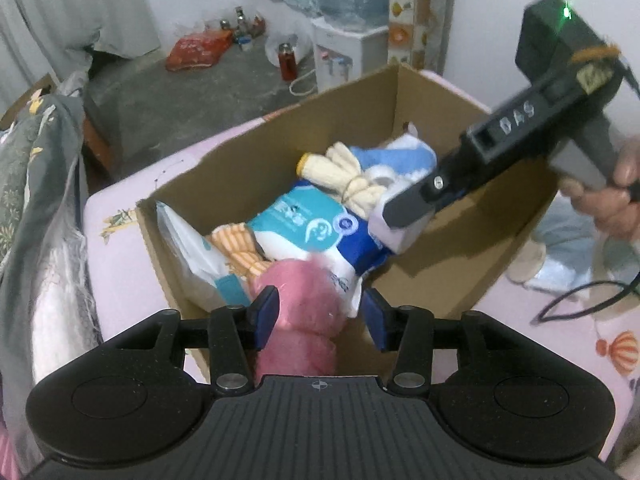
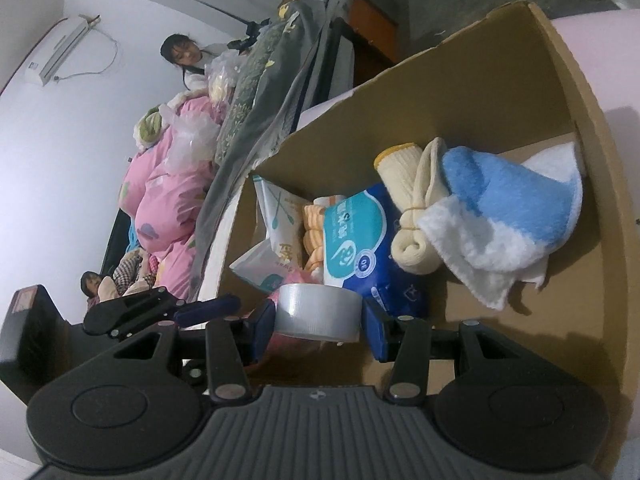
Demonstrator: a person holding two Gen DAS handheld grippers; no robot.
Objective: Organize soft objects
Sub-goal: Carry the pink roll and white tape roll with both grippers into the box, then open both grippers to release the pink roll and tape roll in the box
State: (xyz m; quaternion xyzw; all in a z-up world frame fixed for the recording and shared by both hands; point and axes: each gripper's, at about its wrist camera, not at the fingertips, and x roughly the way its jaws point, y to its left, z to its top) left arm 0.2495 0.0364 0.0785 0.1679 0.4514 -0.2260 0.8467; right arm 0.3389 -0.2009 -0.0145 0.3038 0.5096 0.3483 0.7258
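Note:
An open cardboard box [image 1: 248, 152] stands on a pink sheet. Inside it lie a blue and white towel [image 2: 504, 216], a tied bundle of cream gloves [image 2: 412, 216], a blue tissue pack [image 2: 360, 240], an orange striped cloth [image 1: 236, 248] and a white packet [image 1: 196, 256]. My left gripper [image 1: 320, 312] hangs over the box's near corner. A pink fuzzy roll [image 1: 304, 292] sits between its jaws, touching the left pad, with a gap at the right pad. My right gripper [image 2: 320, 320] is shut on a grey tape roll [image 2: 316, 308] low over the box and also shows as the right gripper [image 1: 396, 224].
A hand [image 1: 612, 204] grips the right tool. Pale soft items [image 1: 560, 256] and a black cable [image 1: 580, 300] lie right of the box. Grey clothing [image 1: 36, 160] hangs at the left. A person [image 2: 188, 60] sits behind a pink quilt [image 2: 168, 200]. A water dispenser [image 1: 344, 52] stands beyond.

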